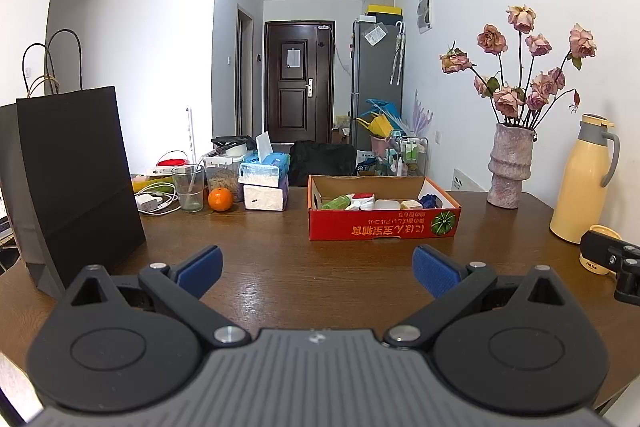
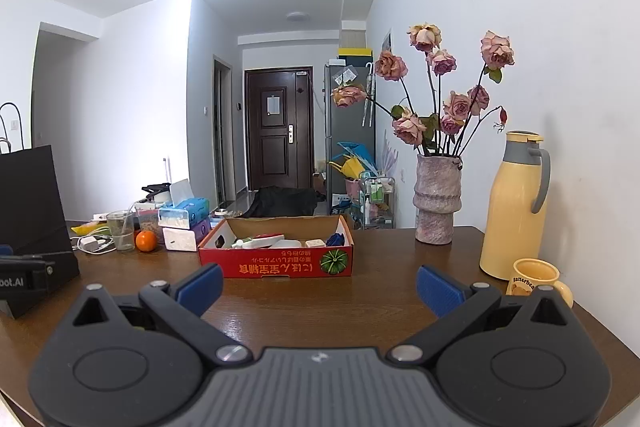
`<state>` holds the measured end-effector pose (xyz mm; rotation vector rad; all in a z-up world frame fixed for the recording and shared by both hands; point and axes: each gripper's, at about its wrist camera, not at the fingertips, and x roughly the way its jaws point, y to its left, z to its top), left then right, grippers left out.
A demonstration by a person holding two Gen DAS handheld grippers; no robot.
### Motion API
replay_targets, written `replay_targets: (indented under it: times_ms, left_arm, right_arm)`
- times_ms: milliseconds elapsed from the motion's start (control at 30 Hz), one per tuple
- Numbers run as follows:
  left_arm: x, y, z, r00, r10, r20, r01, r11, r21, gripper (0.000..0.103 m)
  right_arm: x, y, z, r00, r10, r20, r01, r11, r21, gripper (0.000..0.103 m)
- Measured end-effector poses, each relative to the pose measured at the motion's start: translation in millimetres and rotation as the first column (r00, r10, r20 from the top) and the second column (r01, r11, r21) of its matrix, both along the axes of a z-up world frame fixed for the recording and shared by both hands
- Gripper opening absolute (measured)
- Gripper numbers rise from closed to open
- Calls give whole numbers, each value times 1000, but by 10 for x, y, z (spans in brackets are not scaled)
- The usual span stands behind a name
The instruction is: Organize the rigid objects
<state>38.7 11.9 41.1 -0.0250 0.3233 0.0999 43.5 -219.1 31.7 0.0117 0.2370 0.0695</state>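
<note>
My left gripper [image 1: 318,273] and right gripper [image 2: 320,287] gape wide, empty. Box [image 2: 276,263] items look light, stiff, slick plastic; pinch green bottle [image 1: 338,202] mid-body.

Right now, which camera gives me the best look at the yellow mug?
The right wrist view. There the mug sits beside the thermos, showing its rim, its printed side and part of its handle. In the left wrist view it is mostly hidden behind the right gripper's black body at the frame edge.
</note>
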Motion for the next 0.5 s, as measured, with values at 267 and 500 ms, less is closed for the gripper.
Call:
replay_targets:
  times_ms: [267,500]
  left_arm:
    - [11,9,-5,1000,3,-2,-3,1000,-3,103]
    - [17,20,-13,1000,3,-2,-3,1000,-8,103]
  right_arm:
    - [16,11,-7,1000,1,-4,-1,1000,-3,103]
    - [47,19,-12,1000,3,-6,-3,1000,-8,103]
